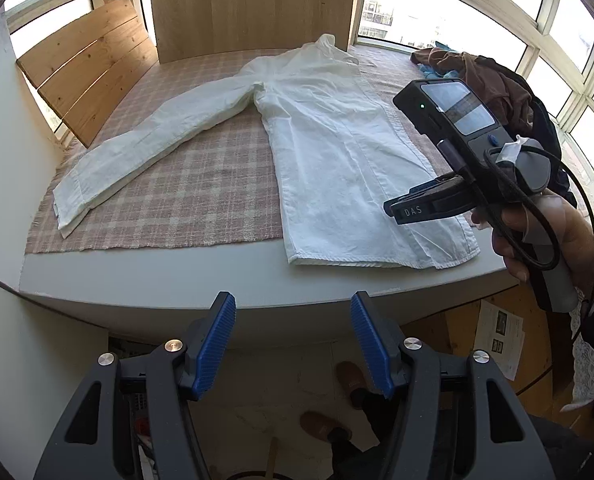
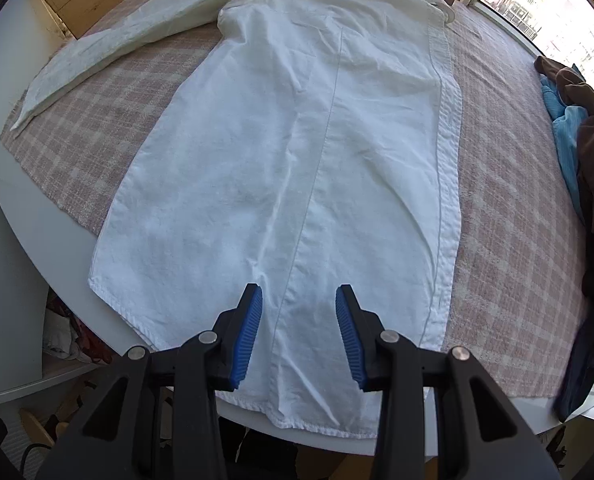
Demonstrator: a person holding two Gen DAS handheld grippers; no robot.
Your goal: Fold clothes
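a white shirt (image 2: 297, 152) lies flat on the pink checked cloth (image 2: 509, 208) that covers the bench (image 1: 177, 280), its hem hanging just past the bench's near edge and one sleeve (image 1: 145, 148) stretched out to the left of the body. the right hand-held gripper (image 2: 299, 336) hovers over the shirt's hem with its blue pads (image 2: 249, 332) spread apart and nothing between them, while the left hand-held gripper (image 1: 293, 344) is likewise apart, held off the near edge of the bench, short of the shirt. a heap of brown and blue clothes (image 2: 585, 152) sits to the right of the shirt, well apart from it.
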